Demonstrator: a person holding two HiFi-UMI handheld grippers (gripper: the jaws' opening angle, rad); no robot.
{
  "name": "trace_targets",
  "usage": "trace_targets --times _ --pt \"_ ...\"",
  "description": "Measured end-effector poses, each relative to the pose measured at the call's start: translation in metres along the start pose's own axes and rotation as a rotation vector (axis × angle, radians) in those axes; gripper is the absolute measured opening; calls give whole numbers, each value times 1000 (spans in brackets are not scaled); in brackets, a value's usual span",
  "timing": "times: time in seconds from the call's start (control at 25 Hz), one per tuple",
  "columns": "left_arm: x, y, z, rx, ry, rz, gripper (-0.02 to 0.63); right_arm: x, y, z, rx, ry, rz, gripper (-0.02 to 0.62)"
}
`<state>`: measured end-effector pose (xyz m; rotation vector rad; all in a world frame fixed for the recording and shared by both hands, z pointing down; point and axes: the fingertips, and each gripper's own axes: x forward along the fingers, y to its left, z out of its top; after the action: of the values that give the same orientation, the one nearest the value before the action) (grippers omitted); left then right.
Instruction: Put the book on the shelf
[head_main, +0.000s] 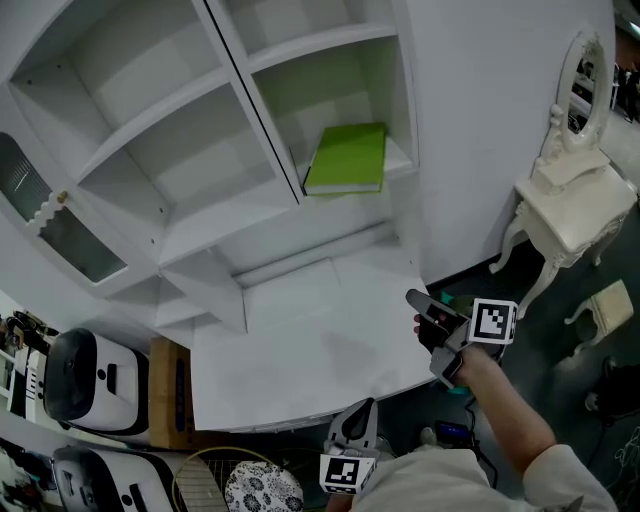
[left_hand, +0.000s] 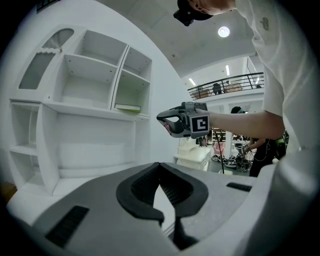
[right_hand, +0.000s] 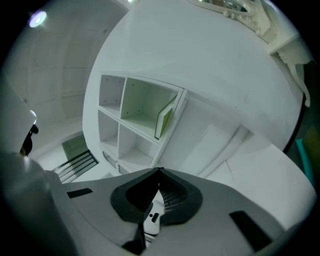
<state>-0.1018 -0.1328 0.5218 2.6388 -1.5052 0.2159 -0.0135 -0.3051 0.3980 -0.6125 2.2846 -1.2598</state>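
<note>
Nearest, left hand-held gripper (head_main: 362, 408) closed, empty, at the white table's (head_main: 300, 340) front edge. Right hand-held gripper (head_main: 418, 300) likewise closed on nothing, off its right edge. Beyond, thin green hardcover book (head_main: 346, 158) flat in the white shelf's (head_main: 200, 215) right compartment, beside the divider. Likely light, stiff, smooth; best pinched across the front edge.

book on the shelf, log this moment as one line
book: lying flat in a right-hand shelf compartment | left hand-held gripper: shut, empty | right hand-held gripper: shut, empty, clear of book | task: book placed
</note>
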Motion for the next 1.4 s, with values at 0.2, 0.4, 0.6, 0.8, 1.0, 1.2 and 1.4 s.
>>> trace_targets --times 0.2,0.4,0.6,0.8,1.0,1.2,1.4 --pt "3 0 1 6 8 -11 3 -22 -10 -39 -176 51 -115 17" --pt "4 2 2 0 -3 -10 3 -35 -9 -71 -405 104 -168 17" --pt "8 -2 6 -3 -7 -24 3 -46 -2 -101 -636 150 -191 17" --pt "7 -1 3 6 5 -23 3 -60 1 -129 -849 190 -218 17" --pt "5 -2 2 3 17 -24 3 -73 -7 -152 -988 249 -234 17" --pt "4 -4 1 -1 1 -24 3 -82 -11 -163 -1007 271 -229 17" --pt "1 -5 2 0 -15 -24 3 -86 -13 -167 -1035 282 -234 17"
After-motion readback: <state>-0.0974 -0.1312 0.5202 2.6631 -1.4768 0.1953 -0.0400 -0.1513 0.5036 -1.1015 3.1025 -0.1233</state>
